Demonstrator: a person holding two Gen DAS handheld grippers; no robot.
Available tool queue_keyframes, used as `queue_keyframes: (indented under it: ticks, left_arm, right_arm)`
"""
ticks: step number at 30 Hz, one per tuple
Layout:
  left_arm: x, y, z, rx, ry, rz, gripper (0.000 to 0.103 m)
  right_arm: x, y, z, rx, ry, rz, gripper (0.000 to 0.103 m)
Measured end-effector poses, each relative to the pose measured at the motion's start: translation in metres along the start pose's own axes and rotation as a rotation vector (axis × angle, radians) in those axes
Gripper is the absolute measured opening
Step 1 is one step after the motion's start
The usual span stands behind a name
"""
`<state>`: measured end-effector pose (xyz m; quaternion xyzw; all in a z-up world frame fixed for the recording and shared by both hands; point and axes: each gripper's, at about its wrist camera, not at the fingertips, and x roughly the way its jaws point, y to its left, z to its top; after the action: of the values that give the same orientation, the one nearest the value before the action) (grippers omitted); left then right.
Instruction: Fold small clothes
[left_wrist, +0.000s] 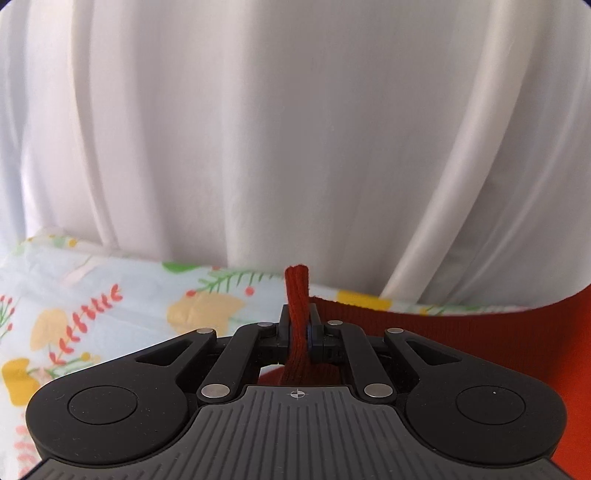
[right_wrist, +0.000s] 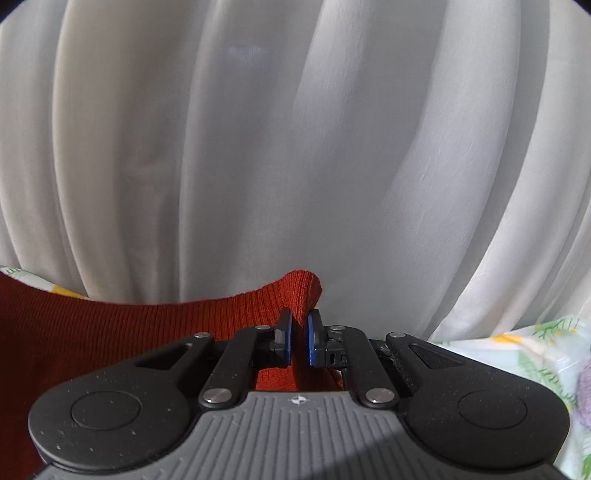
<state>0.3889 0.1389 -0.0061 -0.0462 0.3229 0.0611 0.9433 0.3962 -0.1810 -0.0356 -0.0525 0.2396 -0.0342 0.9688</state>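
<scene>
Left gripper: clenched on a bunched corner of the red ribbed garment, which pokes up between the pads.
Right gripper: clamped on another corner of the red ribbed garment.
Garment: stretched between both grippers, above the floral sheet.
Backdrop: white curtain, hanging in folds.

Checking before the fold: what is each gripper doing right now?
Left gripper: shut on the red ribbed knit garment.
Right gripper: shut on the same garment's edge.
</scene>
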Motion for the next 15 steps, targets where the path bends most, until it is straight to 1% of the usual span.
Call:
queue_keyframes:
  ticks: [1,2,3,4,5,6,7,8,9,10,11,12,13,14,15]
  left_arm:
    - [0.006,0.0,-0.006,0.001,0.013,0.018,0.009]
    - [0.011,0.001,-0.01,-0.01,0.026,0.03,0.012]
    - [0.013,0.003,-0.013,-0.026,0.033,0.041,0.02]
    - [0.012,0.006,-0.016,-0.046,0.03,0.06,0.022]
    - [0.006,0.009,-0.021,-0.062,0.01,0.088,0.027]
    - [-0.003,0.011,-0.026,-0.078,-0.026,0.117,0.029]
    - [-0.011,0.011,-0.03,-0.102,-0.072,0.128,0.031]
    - [-0.016,0.008,-0.034,-0.121,-0.099,0.101,0.033]
    - [-0.018,0.002,-0.038,-0.132,-0.101,0.042,0.039]
    - [-0.016,-0.007,-0.04,-0.133,-0.089,-0.026,0.043]
    - [-0.012,-0.017,-0.044,-0.127,-0.073,-0.079,0.05]
    - [-0.007,-0.027,-0.047,-0.113,-0.058,-0.12,0.052]
    - [-0.001,-0.036,-0.051,-0.102,-0.051,-0.143,0.052]
    - [0.005,-0.044,-0.055,-0.094,-0.058,-0.148,0.055]
    - [0.013,-0.05,-0.058,-0.076,-0.068,-0.134,0.062]
  right_arm:
    - [0.006,0.001,-0.003,0.003,0.009,-0.006,0.007]
    - [0.012,0.001,-0.007,0.008,0.017,-0.014,0.007]
    - [0.016,0.001,-0.01,0.019,0.022,-0.017,0.008]
    - [0.02,0.0,-0.012,0.034,0.024,-0.02,0.009]
    - [0.02,-0.002,-0.013,0.054,0.028,-0.034,0.012]
    - [0.019,-0.005,-0.014,0.08,0.025,-0.06,0.012]
    - [0.013,-0.006,-0.016,0.124,0.015,-0.073,0.012]
    - [0.005,-0.008,-0.018,0.198,0.0,-0.044,0.016]
    - [-0.002,-0.007,-0.023,0.284,-0.006,0.038,0.016]
    - [-0.003,-0.003,-0.027,0.358,0.012,0.169,0.016]
    - [-0.002,0.004,-0.033,0.445,0.041,0.316,0.016]
    - [0.003,0.012,-0.041,0.549,0.076,0.462,0.016]
    - [0.011,0.02,-0.049,0.637,0.115,0.589,0.016]
    - [0.02,0.03,-0.057,0.703,0.151,0.679,0.016]
    - [0.029,0.038,-0.064,0.739,0.175,0.716,0.016]
